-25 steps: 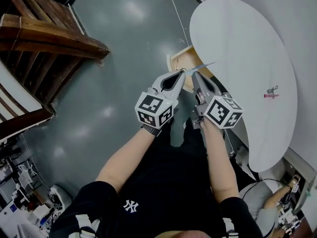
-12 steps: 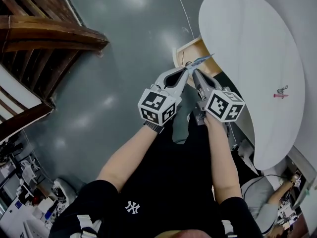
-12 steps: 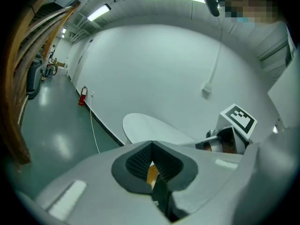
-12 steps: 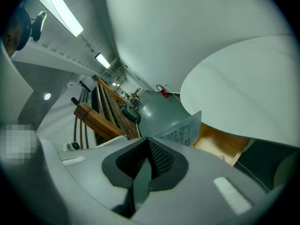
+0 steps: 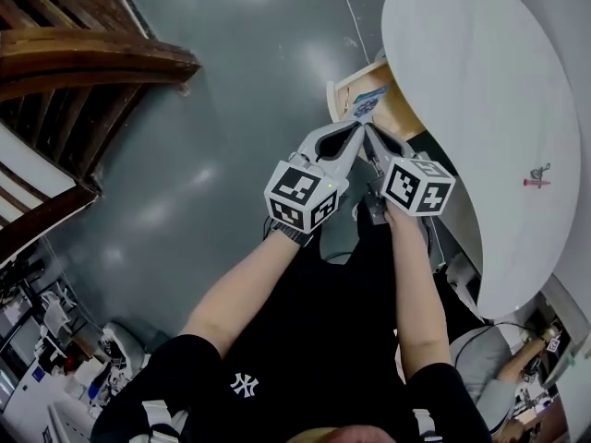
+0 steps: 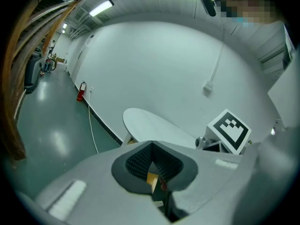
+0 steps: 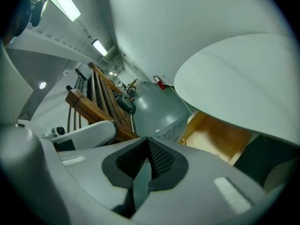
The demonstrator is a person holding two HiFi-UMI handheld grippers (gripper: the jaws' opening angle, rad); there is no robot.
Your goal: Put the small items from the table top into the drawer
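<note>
glossy grey floor [image 5: 231, 155] surrounds a white oval bench [image 5: 480, 81], with a dark wooden frame [image 5: 83, 58] at the left. a wooden drawer [image 5: 406, 111] stands open under the bench edge. the right hand-held gripper [image 5: 367, 129] grasps a printed packet [image 5: 367, 102] above the drawer. the left hand-held gripper [image 5: 354, 127] is clenched beside it. a small red item [image 5: 536, 177] lies on the bench.

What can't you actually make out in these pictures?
Head view: small red-and-dark item on the white oval table, too small to identify.
Right gripper view: print on the thin bluish packet, tiny and partly behind the right claw.
Both those views: contents of the open wooden drawer, overhung by the table.
</note>
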